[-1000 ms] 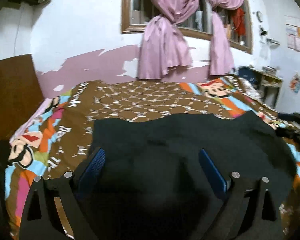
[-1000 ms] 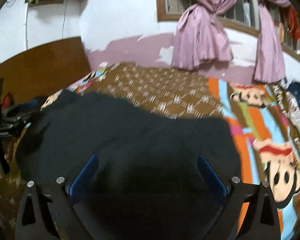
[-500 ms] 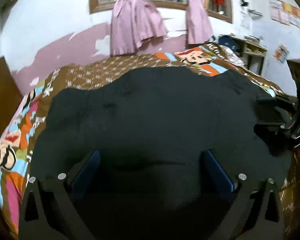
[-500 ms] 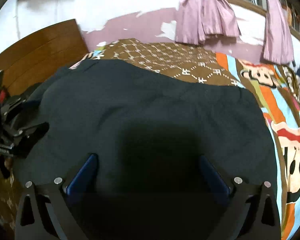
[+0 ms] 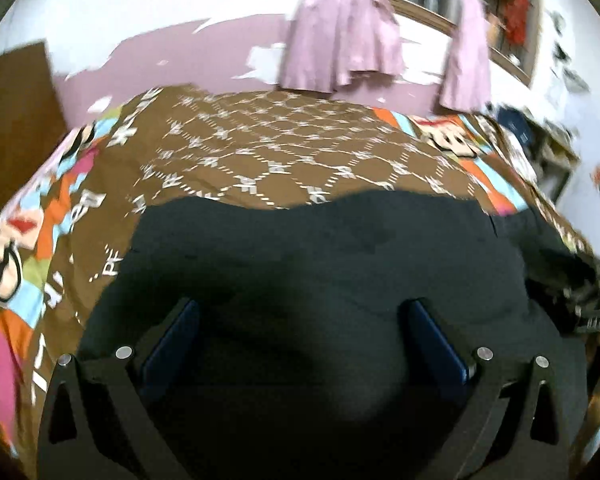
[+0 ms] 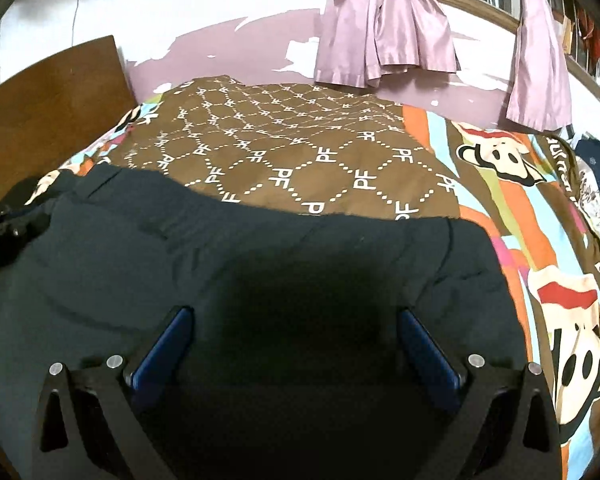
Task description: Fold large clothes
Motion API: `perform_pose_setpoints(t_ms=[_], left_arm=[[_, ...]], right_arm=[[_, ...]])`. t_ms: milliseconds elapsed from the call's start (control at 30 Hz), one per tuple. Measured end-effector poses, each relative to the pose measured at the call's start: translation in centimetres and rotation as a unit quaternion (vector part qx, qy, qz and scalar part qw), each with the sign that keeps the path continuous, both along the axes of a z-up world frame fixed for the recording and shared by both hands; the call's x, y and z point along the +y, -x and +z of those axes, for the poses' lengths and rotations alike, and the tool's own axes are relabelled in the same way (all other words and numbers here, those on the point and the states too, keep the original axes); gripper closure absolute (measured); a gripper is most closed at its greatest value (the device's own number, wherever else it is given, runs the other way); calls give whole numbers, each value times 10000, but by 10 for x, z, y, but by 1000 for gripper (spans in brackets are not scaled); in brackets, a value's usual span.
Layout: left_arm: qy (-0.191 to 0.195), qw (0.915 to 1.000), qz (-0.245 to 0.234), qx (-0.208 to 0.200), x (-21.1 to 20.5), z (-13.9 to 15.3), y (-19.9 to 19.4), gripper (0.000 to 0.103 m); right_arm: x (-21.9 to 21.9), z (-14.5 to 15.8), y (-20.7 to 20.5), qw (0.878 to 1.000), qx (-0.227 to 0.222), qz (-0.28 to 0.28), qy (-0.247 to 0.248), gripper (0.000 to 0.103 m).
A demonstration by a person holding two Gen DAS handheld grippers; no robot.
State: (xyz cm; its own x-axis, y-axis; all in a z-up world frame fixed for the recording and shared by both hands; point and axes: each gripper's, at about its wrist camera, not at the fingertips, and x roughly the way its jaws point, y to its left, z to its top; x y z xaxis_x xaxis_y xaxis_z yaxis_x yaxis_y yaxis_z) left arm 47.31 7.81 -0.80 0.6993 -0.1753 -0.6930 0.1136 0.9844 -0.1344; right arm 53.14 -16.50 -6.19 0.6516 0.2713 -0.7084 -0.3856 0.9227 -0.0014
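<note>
A large black garment (image 5: 320, 248) lies spread flat on the bed, filling the near half of both views (image 6: 260, 264). My left gripper (image 5: 298, 312) hovers over its near part, blue-padded fingers (image 5: 172, 336) wide apart and empty. My right gripper (image 6: 294, 320) is also open and empty above the garment, with its blue pads (image 6: 428, 352) apart. The right gripper's body shows at the right edge of the left wrist view (image 5: 596, 316); the left one shows at the left edge of the right wrist view (image 6: 8, 232).
The bed has a brown patterned cover (image 6: 300, 152) with colourful cartoon borders (image 6: 540, 264). A wooden headboard (image 6: 52, 96) stands at the left. Pink curtains (image 6: 384, 24) hang on the far wall under a window. A cluttered shelf (image 5: 540, 148) is at the far right.
Both grippers have pulled back and tilted up from half a second ago, so more of the brown cover shows beyond the garment. The garment lies flatter. Both jaws stayed open.
</note>
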Motion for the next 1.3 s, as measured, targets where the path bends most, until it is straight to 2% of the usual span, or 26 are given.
perform_pose_setpoints(t_ms=[100, 200, 433, 533, 1033, 1300], left_arm=[[445, 9982, 139, 369, 20, -9, -18, 1], [629, 9968, 101, 483, 24, -14, -22, 1], [254, 9993, 141, 230, 9, -16, -10, 1], [291, 9993, 135, 210, 9, -20, -11, 1], [-16, 9998, 175, 50, 0, -29, -11, 1], [-472, 9985, 251, -89, -12, -33, -7, 1]], right_arm=[[-7, -9, -12, 9996, 161, -43, -247, 0], [-11, -17, -15, 9988, 270, -49, -416, 0], [-13, -21, -11, 9985, 296, -67, -465, 0], [-10, -23, -12, 9987, 324, -75, -390, 0], [6, -33, -7, 9993, 132, -200, 294, 0], [11, -35, -5, 9986, 54, -230, 481, 0]])
